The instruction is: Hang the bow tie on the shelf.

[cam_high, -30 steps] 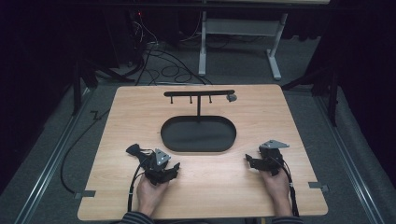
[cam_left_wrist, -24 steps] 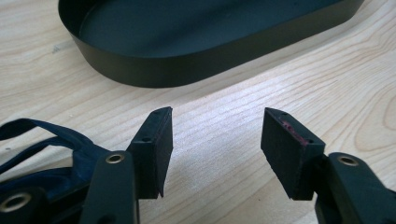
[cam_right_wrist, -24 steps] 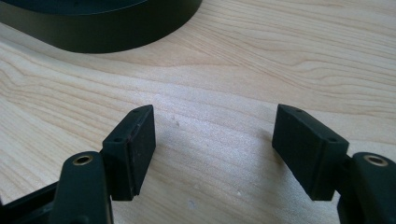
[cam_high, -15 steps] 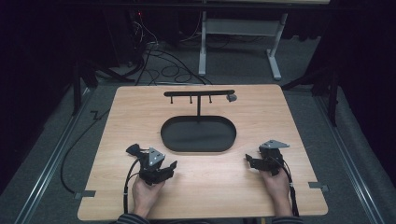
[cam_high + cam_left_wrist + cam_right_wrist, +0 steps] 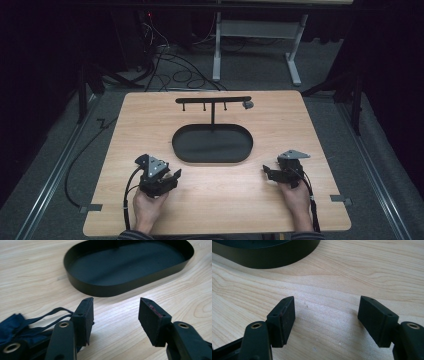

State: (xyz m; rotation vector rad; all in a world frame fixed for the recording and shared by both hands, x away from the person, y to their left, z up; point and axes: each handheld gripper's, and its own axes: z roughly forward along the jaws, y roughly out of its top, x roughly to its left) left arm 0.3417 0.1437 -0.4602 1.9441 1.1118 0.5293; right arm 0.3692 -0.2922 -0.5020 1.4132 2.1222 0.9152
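A black oval tray (image 5: 212, 156) lies in the middle of the wooden table (image 5: 300, 120). My left gripper (image 5: 173, 178) rests near the front left, jaws open and aimed towards the tray (image 5: 112, 291). In the left gripper view the gripper (image 5: 115, 312) holds nothing, and a dark blue cloth with straps (image 5: 15, 322) lies beside its left jaw. My right gripper (image 5: 267, 173) sits at the front right, open, pointing left. In the right gripper view the gripper (image 5: 327, 315) has bare wood between its jaws, and the tray wall (image 5: 274, 260) lies ahead.
A black T-shaped rack (image 5: 212, 100) with small hooks stands just behind the tray, a small grey piece (image 5: 247, 104) at its right end. Cables (image 5: 165, 65) and a white stand frame (image 5: 295, 60) are on the floor beyond the table.
My left gripper and hand have shifted slightly to the left. The right gripper has not moved.
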